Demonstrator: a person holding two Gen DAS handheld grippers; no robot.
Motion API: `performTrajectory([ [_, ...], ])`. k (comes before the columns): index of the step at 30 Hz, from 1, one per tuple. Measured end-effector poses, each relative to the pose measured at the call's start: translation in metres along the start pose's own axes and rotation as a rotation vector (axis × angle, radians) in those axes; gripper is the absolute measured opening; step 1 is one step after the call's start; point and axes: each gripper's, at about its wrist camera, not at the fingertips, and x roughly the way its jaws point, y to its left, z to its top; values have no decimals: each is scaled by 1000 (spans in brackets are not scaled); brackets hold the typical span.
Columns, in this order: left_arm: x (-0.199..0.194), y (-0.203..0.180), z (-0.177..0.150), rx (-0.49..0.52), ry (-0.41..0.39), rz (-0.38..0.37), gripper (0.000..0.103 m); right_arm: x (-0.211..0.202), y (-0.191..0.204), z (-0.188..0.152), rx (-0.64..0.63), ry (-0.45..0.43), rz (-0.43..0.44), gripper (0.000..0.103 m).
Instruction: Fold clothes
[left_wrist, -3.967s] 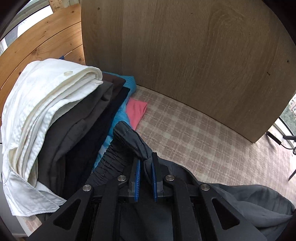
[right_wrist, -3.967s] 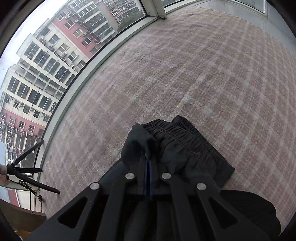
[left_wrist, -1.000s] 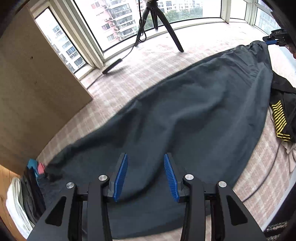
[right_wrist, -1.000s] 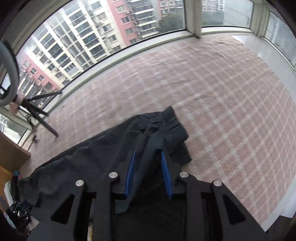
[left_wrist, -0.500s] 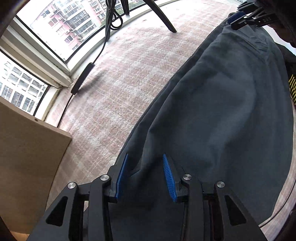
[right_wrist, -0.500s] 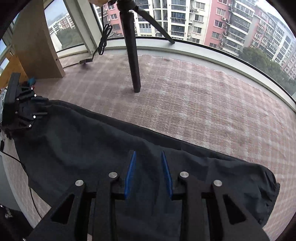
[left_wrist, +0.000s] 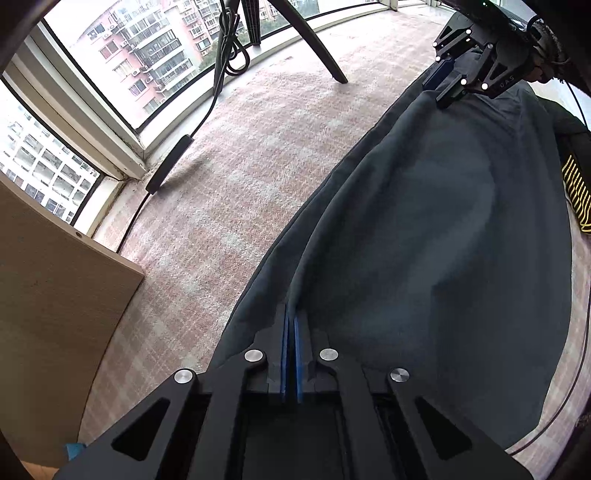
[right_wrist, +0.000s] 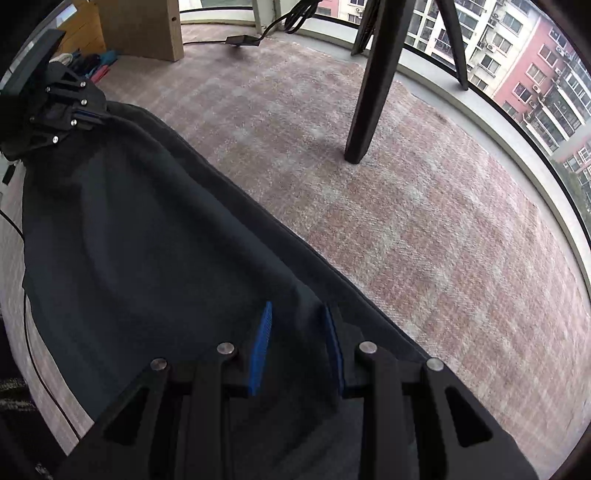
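Dark grey-blue trousers of soft woven cloth (left_wrist: 443, 240) lie spread on the pink-and-cream plaid carpet (left_wrist: 240, 184), their long axis running straight from one gripper to the other, so the far long edge of the cloth forms a line that both tools sit on. At one end of that edge the left gripper (left_wrist: 291, 332) has its blue-padded jaws pressed together on a pinched ridge of the cloth. At the other end the right gripper (right_wrist: 297, 325) straddles the same edge with its jaws parted, cloth lying between the pads but not clamped; in the left wrist view it shows at the far end of the garment (left_wrist: 448, 83).

Judging from this, the coming move turns on the right jaws closing on that edge where they stand, since the cloth already lies between them; then both ends could be carried across the short axis toward the near edge.

Beyond the far edge stand a black tripod leg (right_wrist: 369, 92), a black cable (left_wrist: 177, 155) and a pale wooden panel (left_wrist: 55, 295). A black garment with yellow stripes (left_wrist: 576, 192) lies just beside the trousers.
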Motion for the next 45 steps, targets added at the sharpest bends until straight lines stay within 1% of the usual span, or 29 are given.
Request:
performTrajectory([
  [2,-6,-2,-1,6,-21,24,2,0,1,1,-4,-4,-3,26],
  [3,-9,-2,-2,8,-32,35,2,-1,-1,1,8,-7,-3,11],
  [4,-13,-1,-2,4,-45,44,2,-1,-1,1,10,-7,-11,3],
  [6,-20,4,0,-2,-65,58,2,-6,0,0,7,-21,-45,2],
  [8,-21,9,0,-3,-76,102,2,-13,2,2,7,-57,-98,1],
  [9,-19,13,2,-17,-76,108,2,-15,1,3,16,-72,-121,1],
  [11,-11,18,7,-32,-66,120,2,-15,0,7,29,-90,-183,1],
  [12,-7,19,7,-29,-58,135,2,-14,-1,8,31,-95,-225,0],
  [13,-1,19,7,-26,-41,131,2,-12,-1,9,32,-99,-271,0],
  [14,4,19,7,-22,-25,126,3,-11,-3,10,41,-91,-258,1],
  [15,9,20,7,-30,2,130,7,-9,-5,10,54,-66,-219,1],
  [16,11,23,6,-41,19,148,8,-8,-7,11,64,-47,-219,1],
  [18,1,31,2,-88,10,164,11,-23,-9,9,87,-75,-256,4],
  [19,-11,35,-2,-111,-10,168,11,-35,-9,6,105,-96,-231,5],
  [21,-37,40,-10,-157,-52,176,11,-63,-4,-1,150,-134,-110,5],
  [23,-71,40,-26,-202,-104,152,11,-94,6,-11,176,-181,-3,5],
  [26,-120,23,-52,-246,-149,147,11,-132,39,-27,166,-245,118,5],
  [27,-136,14,-63,-256,-160,138,11,-140,52,-32,161,-250,168,8],
  [29,-154,-15,-85,-262,-168,137,11,-144,78,-46,154,-221,223,13],
  [30,-159,-30,-96,-264,-171,129,11,-140,92,-54,150,-208,250,14],
  [32,-158,-67,-114,-283,-173,54,12,-119,126,-66,154,-175,329,14],
  [33,-155,-85,-122,-292,-169,16,15,-103,142,-71,152,-151,339,14],
  [34,-148,-106,-128,-275,-153,3,15,-86,159,-75,148,-125,341,14],
  [36,-136,-145,-133,-212,-133,17,15,-56,187,-80,135,-84,361,10],
  [37,-132,-156,-133,-199,-132,17,17,-41,198,-81,130,-67,373,10],
  [39,-124,-180,-132,-176,-131,18,22,-19,212,-77,125,-46,364,10],
  [40,-120,-187,-130,-153,-134,40,26,-11,216,-74,130,-40,358,10],
  [42,-111,-197,-124,-109,-136,83,31,-3,220,-68,139,-41,347,10],
  [45,-98,-200,-115,-64,-126,136,32,-6,217,-62,154,-75,334,10],
])
